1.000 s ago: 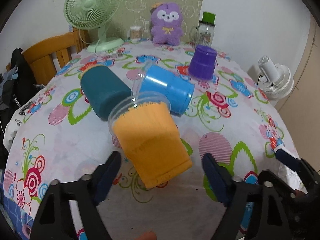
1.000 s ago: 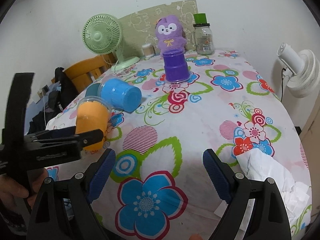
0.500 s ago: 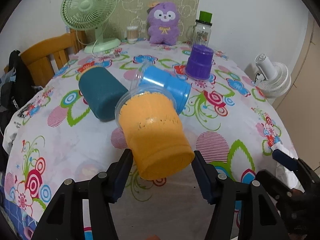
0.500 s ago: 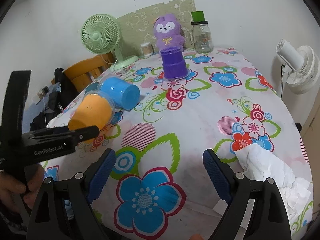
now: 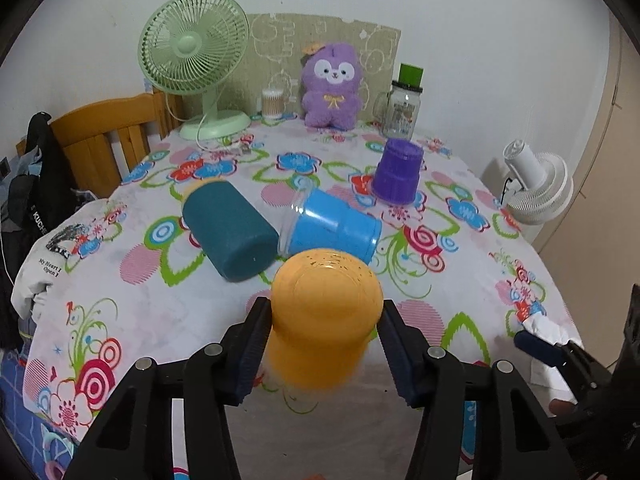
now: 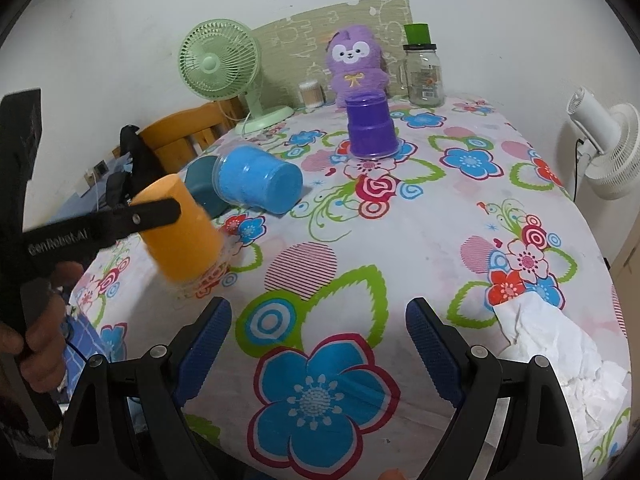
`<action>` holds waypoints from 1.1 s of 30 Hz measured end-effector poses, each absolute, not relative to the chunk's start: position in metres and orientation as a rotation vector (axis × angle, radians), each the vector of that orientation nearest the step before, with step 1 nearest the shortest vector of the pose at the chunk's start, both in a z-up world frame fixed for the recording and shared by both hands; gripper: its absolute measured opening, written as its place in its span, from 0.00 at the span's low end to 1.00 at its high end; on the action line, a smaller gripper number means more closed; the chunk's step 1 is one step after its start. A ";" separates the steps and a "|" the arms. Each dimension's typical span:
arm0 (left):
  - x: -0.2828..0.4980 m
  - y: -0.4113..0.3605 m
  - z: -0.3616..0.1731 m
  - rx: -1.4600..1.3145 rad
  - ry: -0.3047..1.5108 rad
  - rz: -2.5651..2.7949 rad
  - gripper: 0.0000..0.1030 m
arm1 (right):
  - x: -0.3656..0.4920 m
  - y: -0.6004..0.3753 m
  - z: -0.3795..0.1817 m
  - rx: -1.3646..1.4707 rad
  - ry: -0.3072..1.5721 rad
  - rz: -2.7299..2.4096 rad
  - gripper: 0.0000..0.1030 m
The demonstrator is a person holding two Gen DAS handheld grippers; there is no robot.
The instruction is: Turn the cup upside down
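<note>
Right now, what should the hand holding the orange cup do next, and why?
Probably lower it a little. The left gripper is clamped on the orange cup, bottom up but tilted, its clear rim just off the tablecloth. Straighten it and set the rim flat before letting go.

A held cup (image 5: 324,312) is positioned near the front of the bench (image 5: 460,272). Just behind it two cups are laid on their sides, touching, one (image 5: 230,230) left of the other (image 5: 332,228). Farther back to the right a fourth cup (image 5: 397,176) is stood upside down. Along the back edge a fan (image 5: 196,64), a plush toy (image 5: 331,88) and a jar (image 5: 402,110) are ranged left to right.
</note>
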State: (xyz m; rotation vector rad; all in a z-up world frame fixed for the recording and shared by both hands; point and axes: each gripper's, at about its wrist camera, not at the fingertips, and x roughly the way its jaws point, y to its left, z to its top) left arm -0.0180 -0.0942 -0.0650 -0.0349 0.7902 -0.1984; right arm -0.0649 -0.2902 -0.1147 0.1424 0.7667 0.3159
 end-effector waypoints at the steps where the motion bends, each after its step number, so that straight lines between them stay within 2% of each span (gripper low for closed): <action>1: -0.019 -0.093 -0.062 -0.035 0.783 -0.198 0.54 | -0.065 -0.290 -0.115 0.141 0.767 0.318 0.88; 15: -0.027 -0.088 -0.037 -0.052 0.729 -0.207 0.54 | -0.067 -0.283 -0.108 0.121 0.754 0.326 0.88; 33: -0.022 -0.091 -0.046 -0.068 0.773 -0.216 0.56 | -0.067 -0.282 -0.106 0.120 0.756 0.317 0.88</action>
